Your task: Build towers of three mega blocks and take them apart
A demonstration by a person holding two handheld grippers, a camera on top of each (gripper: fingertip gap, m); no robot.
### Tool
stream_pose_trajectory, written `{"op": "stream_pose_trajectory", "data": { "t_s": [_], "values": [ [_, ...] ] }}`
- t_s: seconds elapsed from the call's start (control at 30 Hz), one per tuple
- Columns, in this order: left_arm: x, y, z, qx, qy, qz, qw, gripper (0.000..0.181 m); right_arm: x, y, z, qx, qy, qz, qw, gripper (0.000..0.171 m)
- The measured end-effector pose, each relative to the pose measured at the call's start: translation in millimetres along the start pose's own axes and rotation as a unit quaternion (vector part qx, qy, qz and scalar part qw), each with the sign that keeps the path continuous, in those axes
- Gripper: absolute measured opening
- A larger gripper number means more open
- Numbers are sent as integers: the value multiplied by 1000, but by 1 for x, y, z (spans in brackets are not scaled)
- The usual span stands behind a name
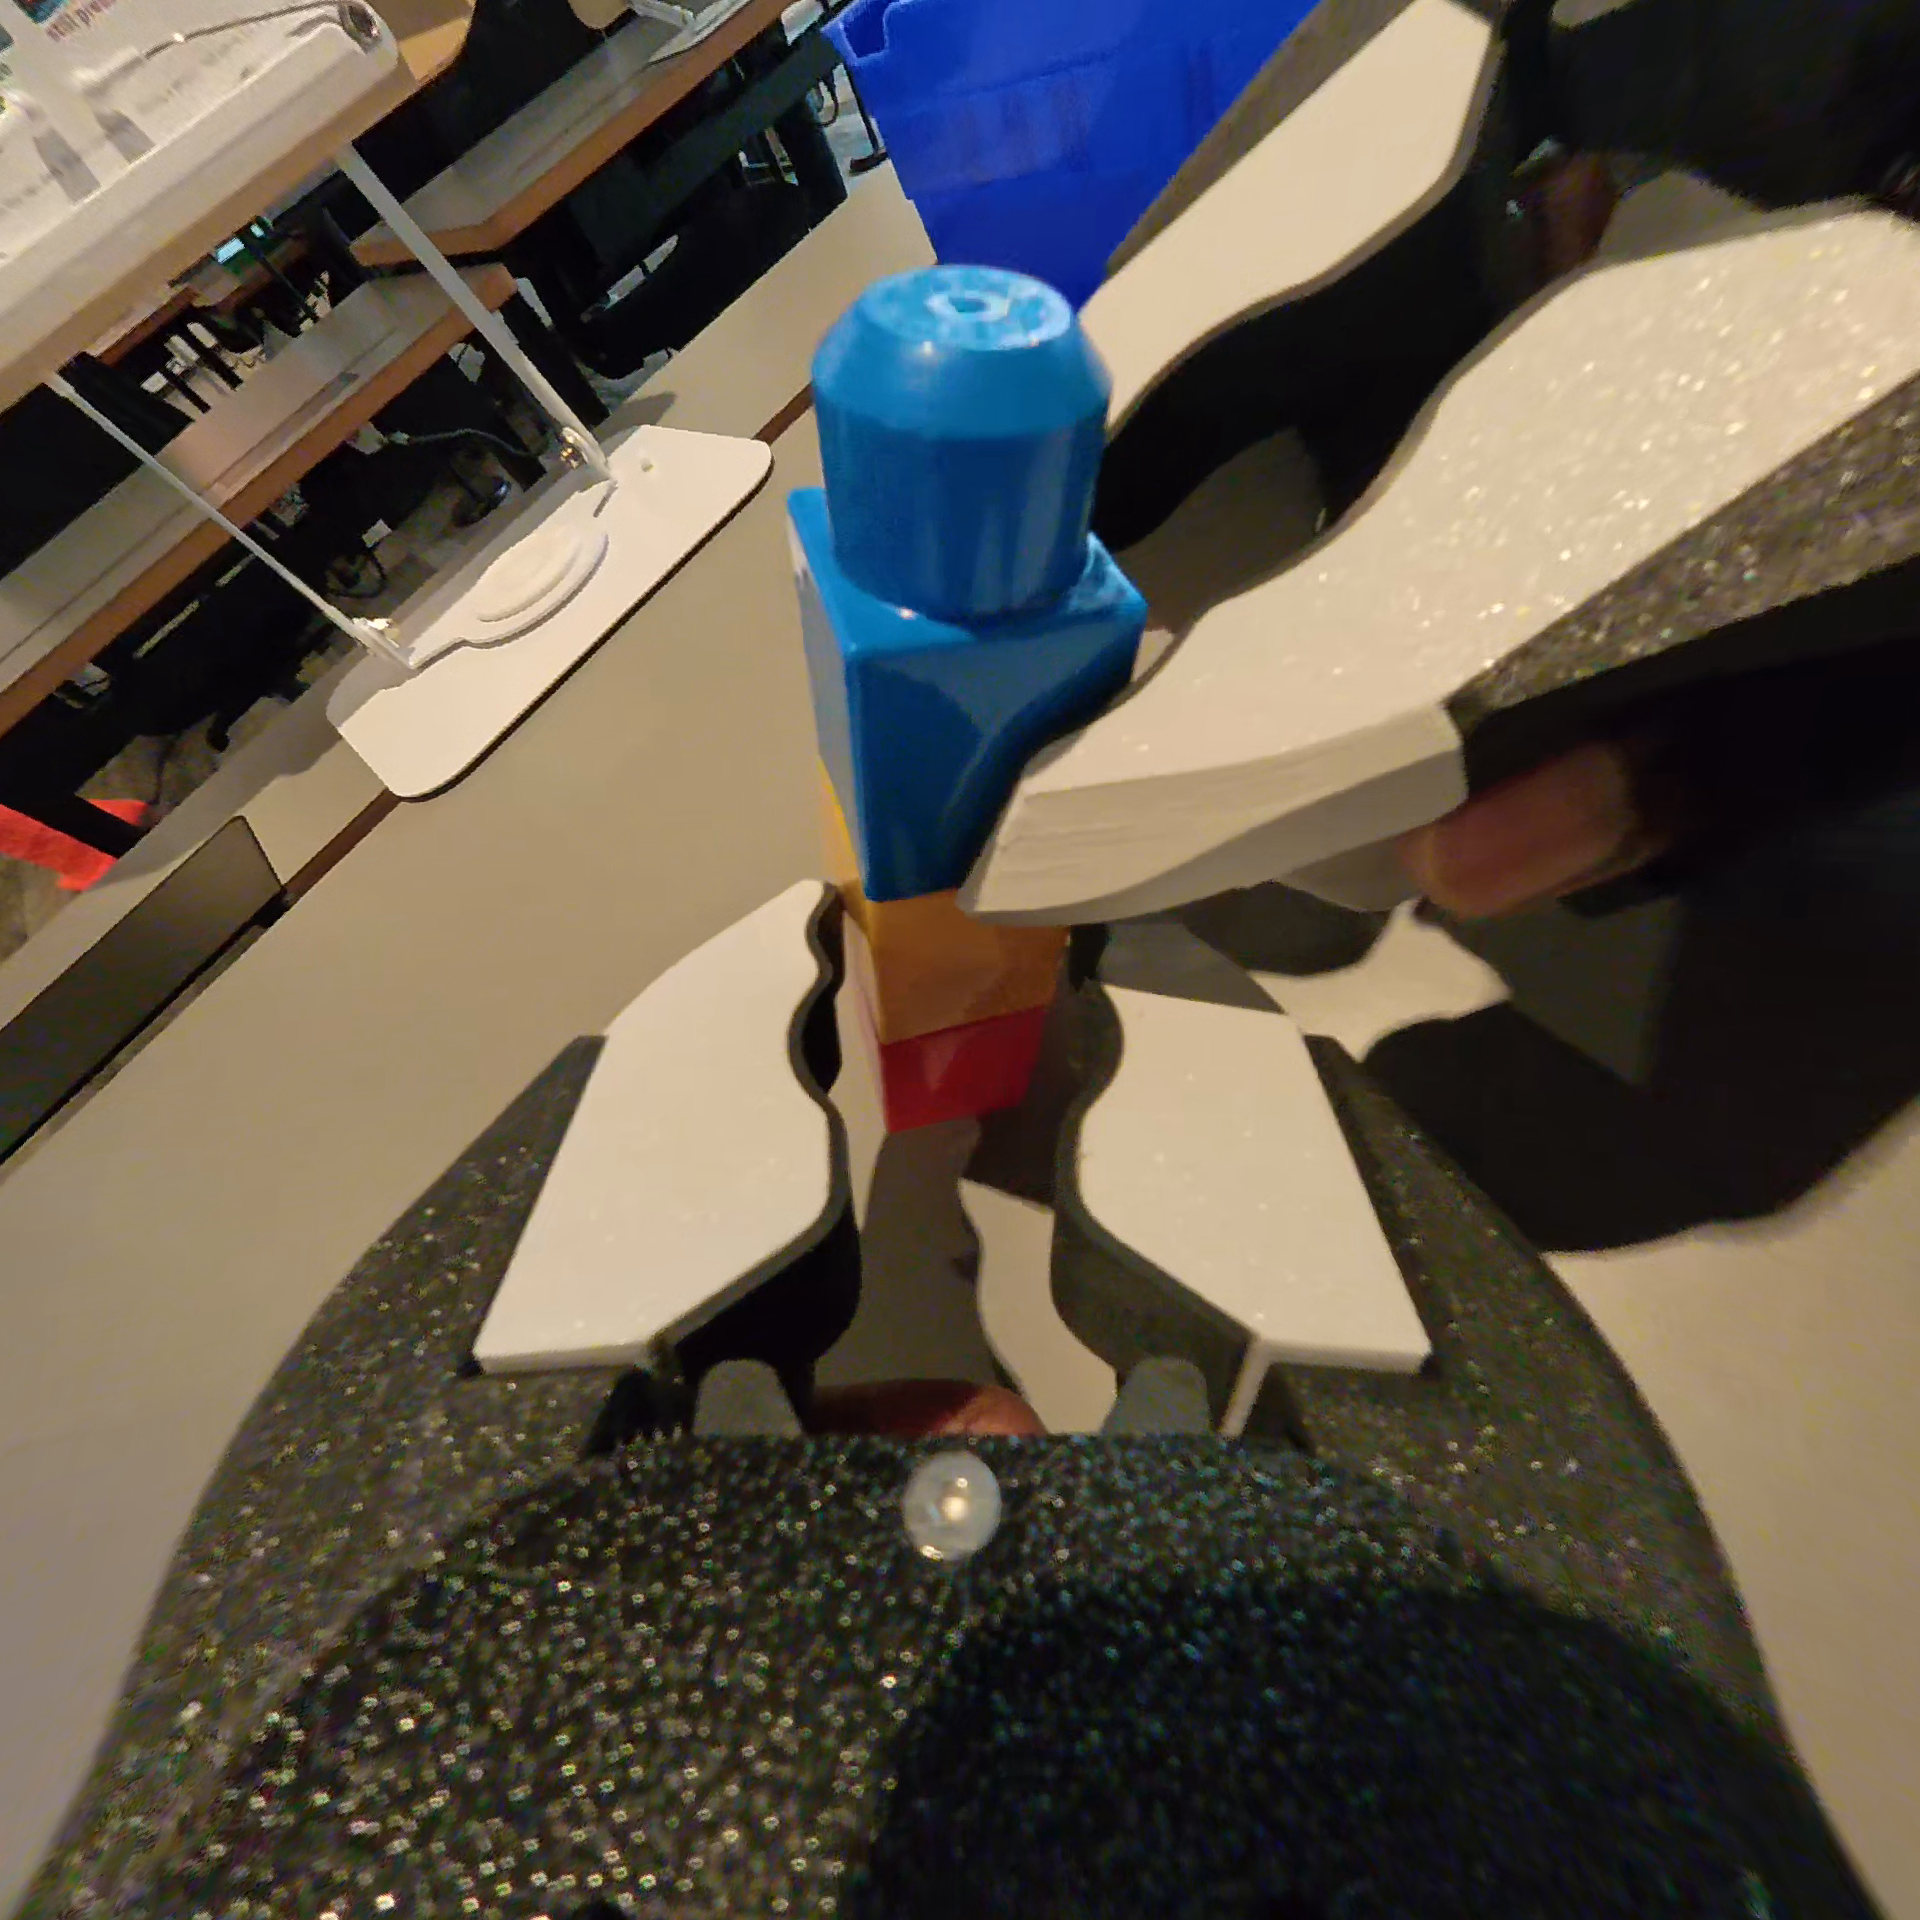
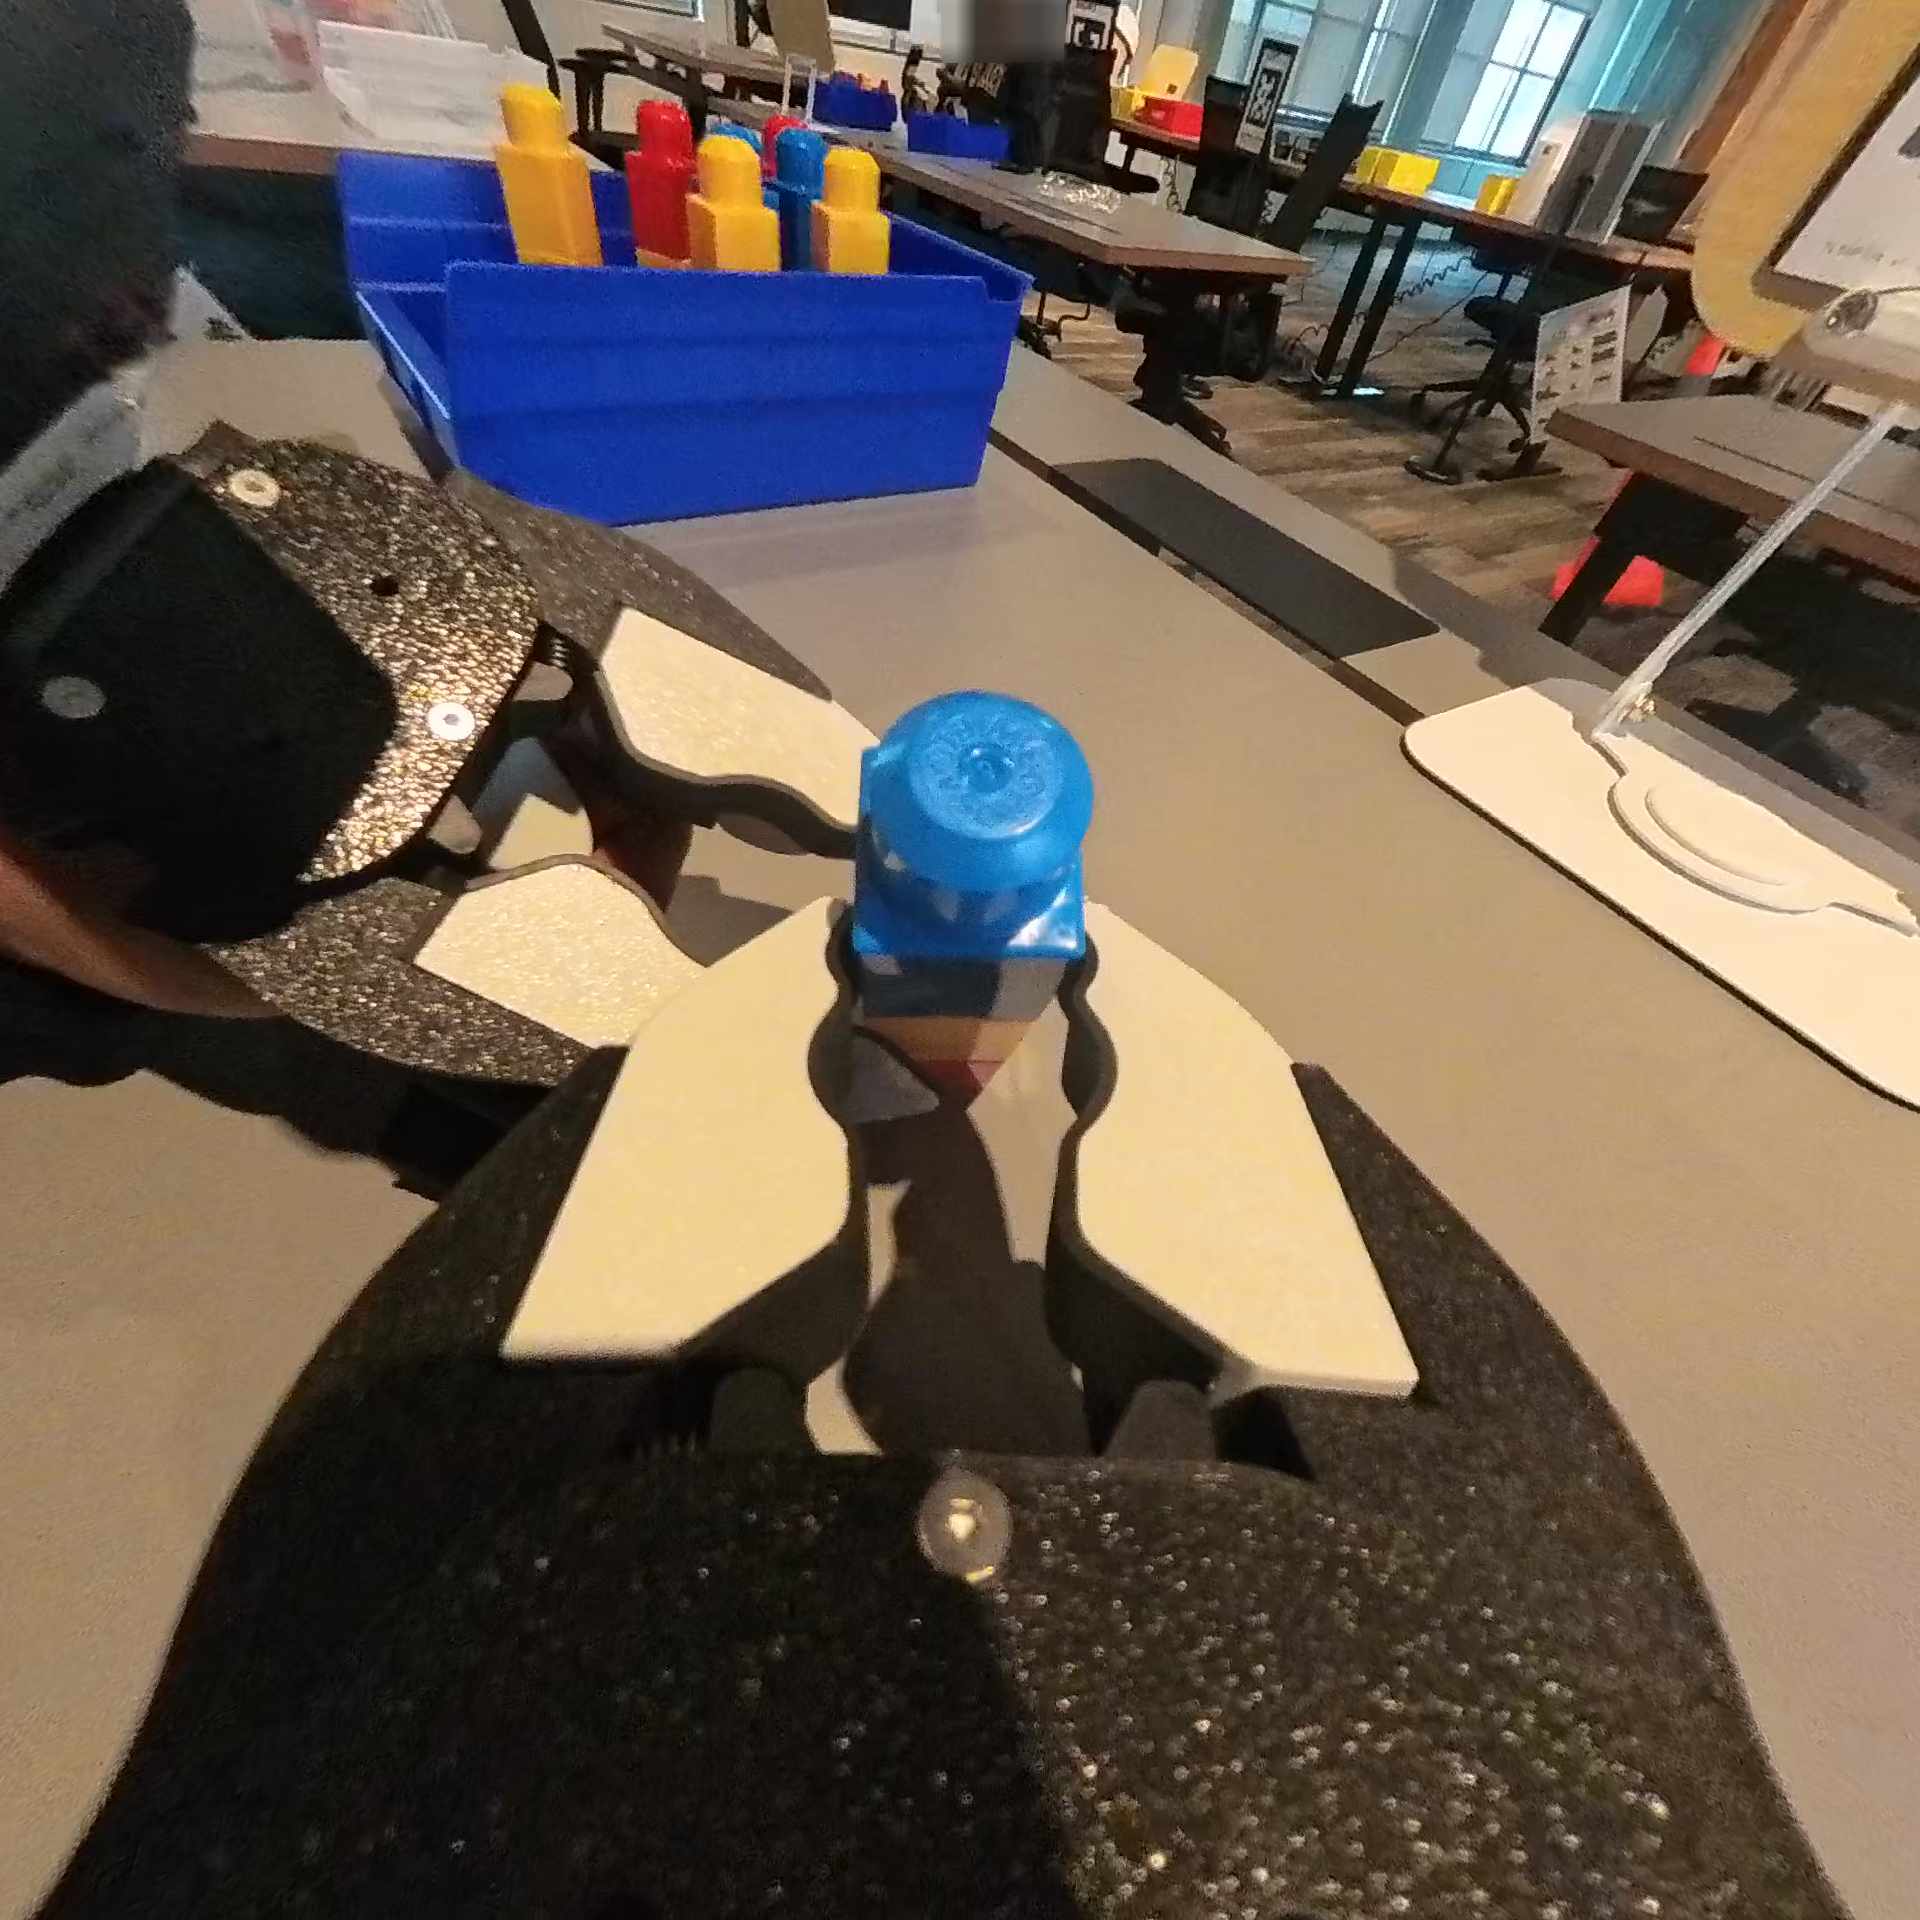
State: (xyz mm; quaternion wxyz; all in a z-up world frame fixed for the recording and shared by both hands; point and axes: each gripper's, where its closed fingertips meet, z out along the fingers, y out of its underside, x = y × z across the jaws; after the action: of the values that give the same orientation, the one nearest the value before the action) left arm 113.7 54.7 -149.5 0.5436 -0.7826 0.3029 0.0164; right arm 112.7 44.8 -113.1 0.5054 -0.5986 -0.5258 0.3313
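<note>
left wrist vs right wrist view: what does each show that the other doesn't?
Only the left wrist view: the tower's full side, with the orange block and red block clearly seen under the blue block, and the left hand-held gripper closing around the lower blocks.

Only the right wrist view: the blue bin full of upright yellow, red and blue blocks, and the right hand-held gripper around the blue block's body from above.

Both: the three-block tower, both grippers, the grey table, the white stand base.

Printed sheets (image 1: 62, 135) and a floor sign (image 2: 1579, 353) bear writing too blurred to read.
</note>
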Motion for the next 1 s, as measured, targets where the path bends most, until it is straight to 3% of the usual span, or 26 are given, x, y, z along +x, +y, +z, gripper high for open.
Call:
{"op": "stream_pose_trajectory", "data": {
  "t_s": [0.33,0.57,1.0],
  "values": [
    [10,-12,-5,45,38,6,998,49,-2,0,-13,-33,-65,64,995,36],
    [22,-17,-7,56,67,15,996,48,-11,-2,-22,-31,-99,22,994,36],
    [-1,-6,1,1,-85,70,994,38,1,1,-8,-40,-7,62,997,36]
  ]
}}
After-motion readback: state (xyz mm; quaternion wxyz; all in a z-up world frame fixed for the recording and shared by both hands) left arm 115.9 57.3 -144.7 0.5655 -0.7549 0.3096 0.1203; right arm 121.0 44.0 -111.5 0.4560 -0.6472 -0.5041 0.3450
